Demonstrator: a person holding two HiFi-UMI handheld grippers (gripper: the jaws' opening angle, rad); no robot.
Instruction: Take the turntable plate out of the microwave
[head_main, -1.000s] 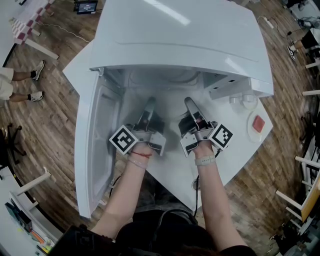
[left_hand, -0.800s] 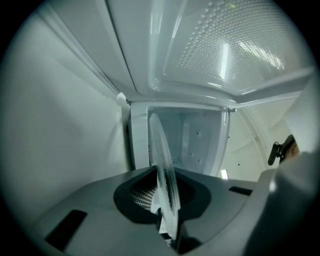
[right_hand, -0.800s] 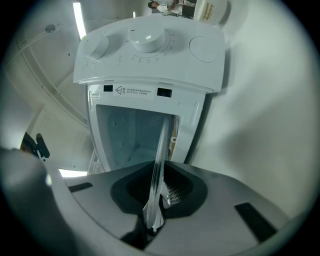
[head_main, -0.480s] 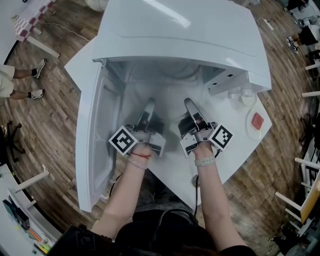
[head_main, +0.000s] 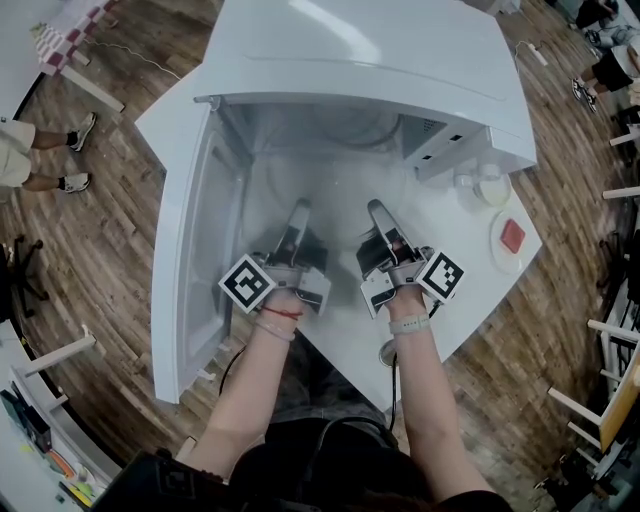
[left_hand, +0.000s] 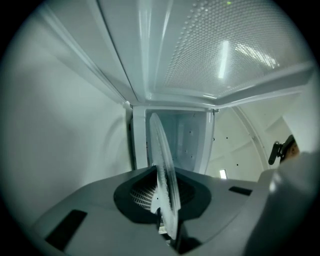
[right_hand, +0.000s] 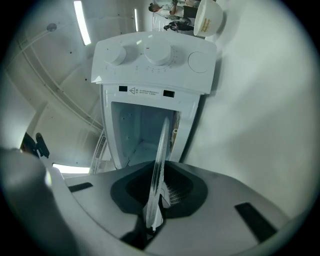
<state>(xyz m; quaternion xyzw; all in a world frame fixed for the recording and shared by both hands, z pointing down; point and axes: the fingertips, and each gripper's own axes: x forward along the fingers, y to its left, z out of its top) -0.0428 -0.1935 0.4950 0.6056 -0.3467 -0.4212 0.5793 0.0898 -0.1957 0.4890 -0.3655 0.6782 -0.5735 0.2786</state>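
The clear glass turntable plate (head_main: 336, 200) hangs level in front of the white microwave's (head_main: 370, 60) open cavity, held at its near rim from both sides. My left gripper (head_main: 298, 212) is shut on the plate's left part, and my right gripper (head_main: 377, 211) is shut on its right part. In the left gripper view the plate (left_hand: 163, 170) shows edge-on, pinched between the jaws of the left gripper (left_hand: 167, 227). The right gripper view has the plate (right_hand: 160, 155) edge-on too, clamped by the right gripper (right_hand: 152, 220), with the cavity (right_hand: 137, 135) behind it.
The microwave door (head_main: 190, 260) stands swung open at the left. Its control panel with knobs (right_hand: 155, 55) lies to the right of the cavity. On the white table (head_main: 470, 300) sit a small dish with a red thing (head_main: 510, 240) and a cup (head_main: 490, 185). A person's legs (head_main: 40, 150) are at far left.
Both grippers have drawn back a little from the microwave with the plate held between them. The grips look unchanged.
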